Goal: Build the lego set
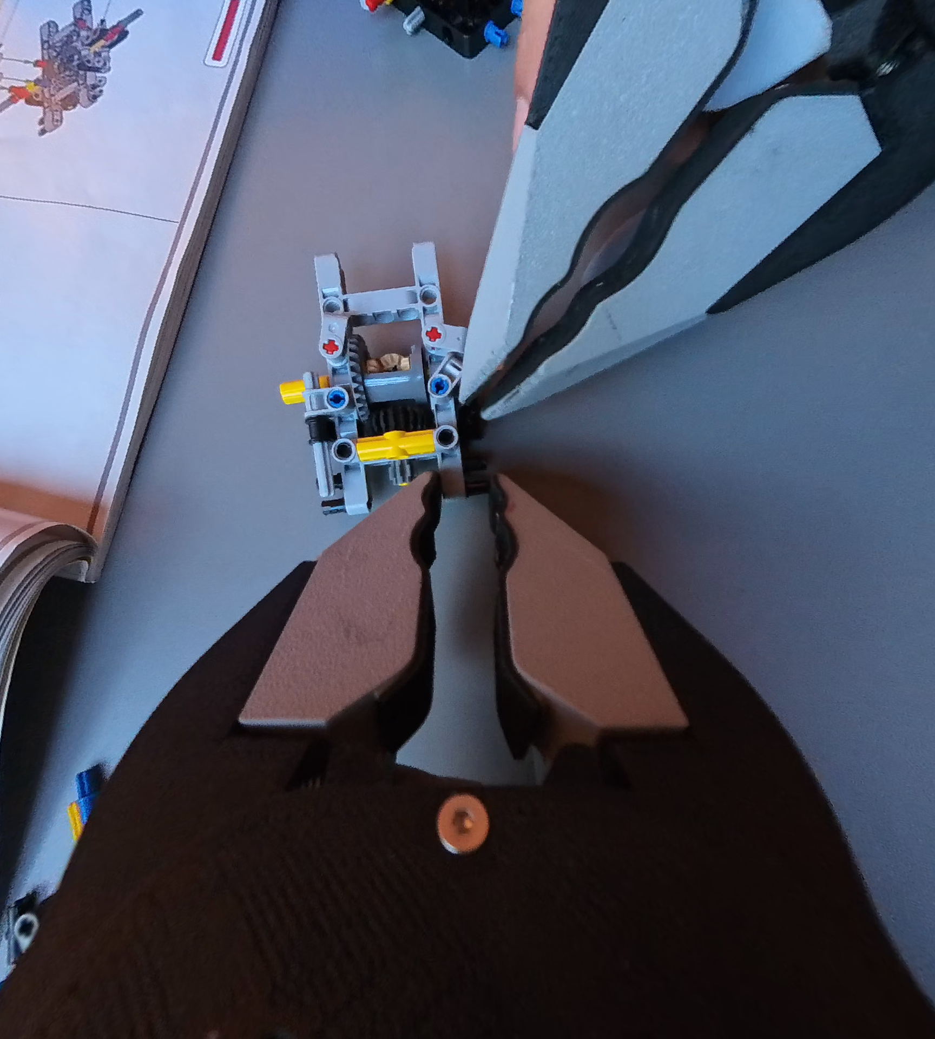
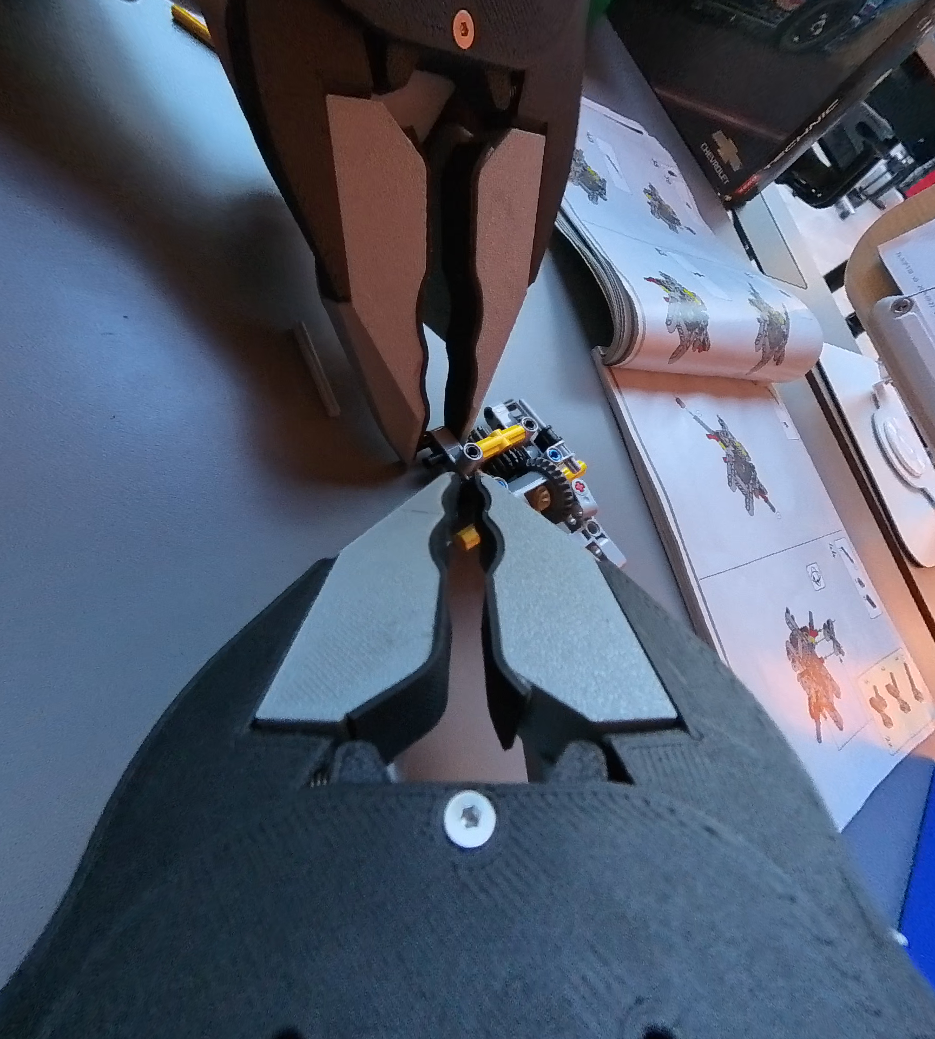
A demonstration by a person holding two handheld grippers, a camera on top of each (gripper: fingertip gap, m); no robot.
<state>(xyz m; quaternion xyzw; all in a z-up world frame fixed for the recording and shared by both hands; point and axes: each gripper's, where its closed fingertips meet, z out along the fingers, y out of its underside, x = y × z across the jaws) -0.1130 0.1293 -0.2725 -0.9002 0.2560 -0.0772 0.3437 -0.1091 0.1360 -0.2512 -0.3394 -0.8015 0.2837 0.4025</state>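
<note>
Nearest in the left wrist view, the left gripper (image 1: 468, 483) has its fingers clamped on the right-hand edge of a small brick assembly (image 1: 381, 393): a grey beam end and a black part beside it sit between the tips. The assembly, grey with yellow axles, black gears and blue and red pins, rests on the grey desk (image 1: 735, 506).

The right gripper (image 2: 468, 486) comes in from two o'clock in that view. Its fingers are together, the tips against a black part on the same side of the assembly. A small yellow piece (image 2: 468, 538) shows in the hollow behind the tips; whether it is pinched I cannot tell.

Beyond, at nine to eleven o'clock, lies an open instruction booklet (image 1: 60, 225). At twelve o'clock is a second, black brick build (image 1: 454, 28).
</note>
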